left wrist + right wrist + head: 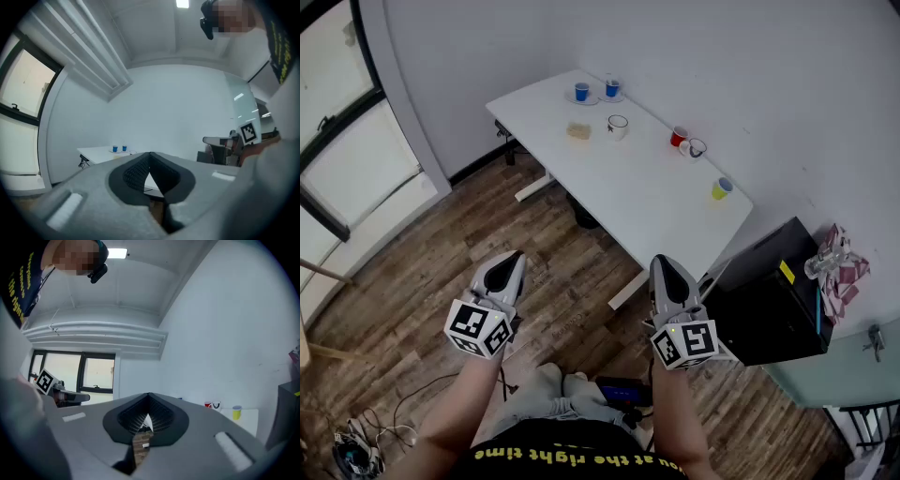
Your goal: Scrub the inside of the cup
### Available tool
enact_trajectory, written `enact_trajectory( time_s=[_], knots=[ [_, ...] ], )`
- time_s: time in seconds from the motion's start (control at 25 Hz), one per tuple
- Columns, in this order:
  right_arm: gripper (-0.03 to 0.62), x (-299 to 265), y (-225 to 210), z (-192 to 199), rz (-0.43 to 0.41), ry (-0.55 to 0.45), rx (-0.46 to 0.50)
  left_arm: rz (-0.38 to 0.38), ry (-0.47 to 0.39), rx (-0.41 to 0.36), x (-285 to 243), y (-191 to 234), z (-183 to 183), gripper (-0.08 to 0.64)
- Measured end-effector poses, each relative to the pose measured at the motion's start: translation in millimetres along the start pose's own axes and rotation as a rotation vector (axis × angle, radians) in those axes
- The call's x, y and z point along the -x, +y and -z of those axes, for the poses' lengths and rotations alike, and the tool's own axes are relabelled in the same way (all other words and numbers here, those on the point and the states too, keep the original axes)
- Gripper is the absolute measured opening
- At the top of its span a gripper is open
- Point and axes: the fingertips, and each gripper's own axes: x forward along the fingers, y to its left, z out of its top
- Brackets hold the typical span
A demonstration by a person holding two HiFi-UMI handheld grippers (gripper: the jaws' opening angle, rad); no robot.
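In front of you stood a long white table point(628, 178) on a wood-plank floor point(412, 272), one long side close to the wall. At the table's far end sat a left blue cup point(581, 91) and a right blue cup point(612, 88), each on a small saucer. Nearer to you, a tan sponge point(578, 131) lay near a white mug with a dark rim point(618, 127). Along the wall side, a red cup point(678, 137) stood just beside a second white mug point(695, 148). A yellow cup point(721, 188) stood apart from these, near the closest corner. On the floor, a black cabinet point(764, 305) stood by the table's near end.
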Motion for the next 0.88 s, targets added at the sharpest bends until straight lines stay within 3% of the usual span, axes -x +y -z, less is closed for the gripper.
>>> enact_trajectory(
  time_s=[0.88],
  knots=[
    [0.005, -24, 21, -2, -0.004, -0.008, 0.020, 0.027, -0.005, -0.009, -2, 23, -6, 0.000]
  ],
)
